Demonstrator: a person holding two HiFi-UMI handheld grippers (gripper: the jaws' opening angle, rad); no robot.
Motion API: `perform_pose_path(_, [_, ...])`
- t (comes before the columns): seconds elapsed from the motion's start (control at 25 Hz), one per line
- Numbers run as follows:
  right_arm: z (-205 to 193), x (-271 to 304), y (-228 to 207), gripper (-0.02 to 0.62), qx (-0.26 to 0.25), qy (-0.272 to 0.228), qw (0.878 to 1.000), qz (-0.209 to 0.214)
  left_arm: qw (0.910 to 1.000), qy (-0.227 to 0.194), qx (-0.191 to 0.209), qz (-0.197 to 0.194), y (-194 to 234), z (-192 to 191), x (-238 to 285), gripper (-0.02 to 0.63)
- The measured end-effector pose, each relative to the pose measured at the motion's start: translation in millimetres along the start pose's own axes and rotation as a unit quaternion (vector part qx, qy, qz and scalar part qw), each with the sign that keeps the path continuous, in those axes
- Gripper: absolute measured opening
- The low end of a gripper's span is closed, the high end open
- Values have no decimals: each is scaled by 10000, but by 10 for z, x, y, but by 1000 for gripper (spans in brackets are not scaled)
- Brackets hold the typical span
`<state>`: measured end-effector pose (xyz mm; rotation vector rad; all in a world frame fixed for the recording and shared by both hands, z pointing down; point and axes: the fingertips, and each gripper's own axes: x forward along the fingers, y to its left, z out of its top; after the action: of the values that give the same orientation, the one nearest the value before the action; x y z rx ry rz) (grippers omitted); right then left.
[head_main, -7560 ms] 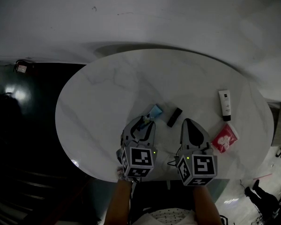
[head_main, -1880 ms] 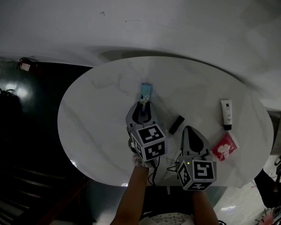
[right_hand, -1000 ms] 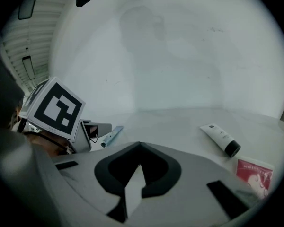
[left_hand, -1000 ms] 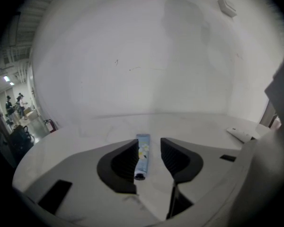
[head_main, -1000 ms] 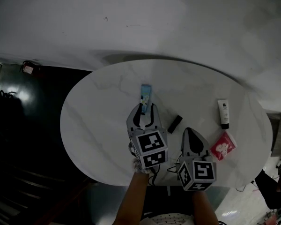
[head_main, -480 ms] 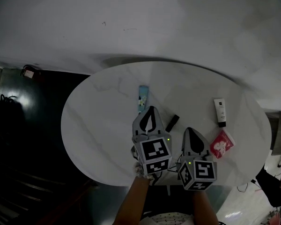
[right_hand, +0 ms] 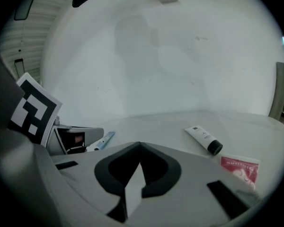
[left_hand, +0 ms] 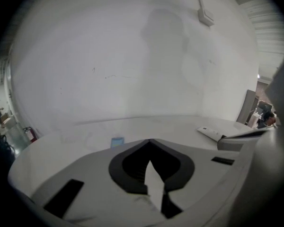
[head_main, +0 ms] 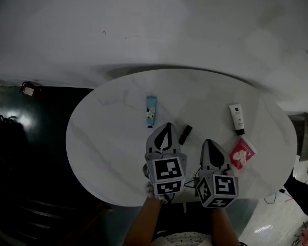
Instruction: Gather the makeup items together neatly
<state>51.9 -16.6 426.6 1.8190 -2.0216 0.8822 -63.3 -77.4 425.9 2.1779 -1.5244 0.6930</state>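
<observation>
Four makeup items lie spread over the white oval table. A blue tube lies left of centre, and its end shows in the left gripper view. A small black stick lies in the middle. To the right are a white tube with a black cap and a red packet. My left gripper is shut and empty, just short of the blue tube and beside the black stick. My right gripper is shut and empty, left of the red packet.
Beyond the table rises a plain pale wall. A dark floor area lies off the table's left edge. The person's forearms reach in from the near edge. The marker cube of the left gripper shows at the left of the right gripper view.
The left gripper's jaws, open around the blue tube's near end a second ago, have closed empty and drawn back towards the person. The tube stays on the table. The right gripper has kept still.
</observation>
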Motion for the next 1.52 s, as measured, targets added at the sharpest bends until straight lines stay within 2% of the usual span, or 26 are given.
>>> perform_pose_path(0.36, [-71,-106,-123,21,218,-70,9993,-310,9986,142,325,-395,-281,-149,-34,23])
perform_pose_path(0.64, [-156,-145,-137,21,271,-35,9991,-323,9966,397,473,-538,-363,-363,-56,31])
perform_pose_path(1.16, [-228,-173,-261,21,275,99,9994,-207,9912,850,598,-816,-564,-639,-13,157])
perform_pose_path(1.52, [-222,-135,-364,21,319,153,9992,-207,9891,1040,609,-844,-604,-675,125,176])
